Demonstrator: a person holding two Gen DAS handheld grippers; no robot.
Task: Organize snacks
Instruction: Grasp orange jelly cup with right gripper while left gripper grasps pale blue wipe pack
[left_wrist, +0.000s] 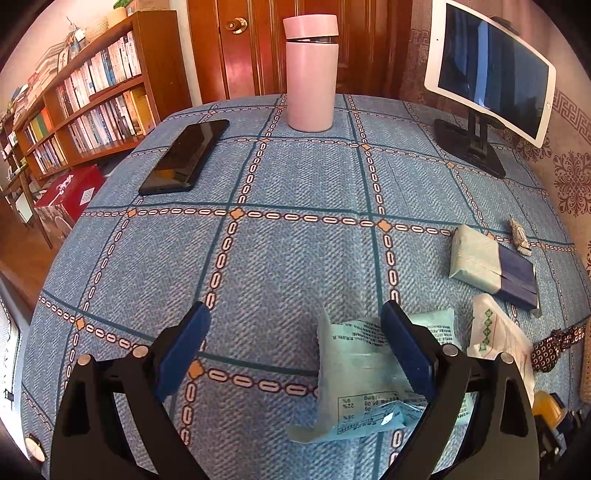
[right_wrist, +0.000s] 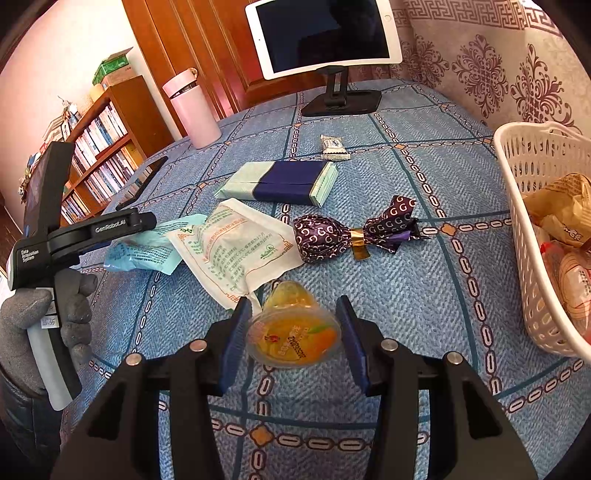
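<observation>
The left gripper's black body, seen from the right wrist, carries "GenRobot.AI" in white along its top, and "Data Acquisition System" on the pale end by the gloved hand. A small handwritten label on the handle is too small to read. The purple foil candy is covered with repeated "G" letters. The light blue packet shows upside-down nutrition figures, among them "22%" and "9%"; its other print, and that on the white packet and the jelly cup, is illegible.

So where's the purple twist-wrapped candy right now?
In the right wrist view the purple candy lies mid-table, right of the white sachet, below the blue-banded pack, left of the white basket.
</observation>
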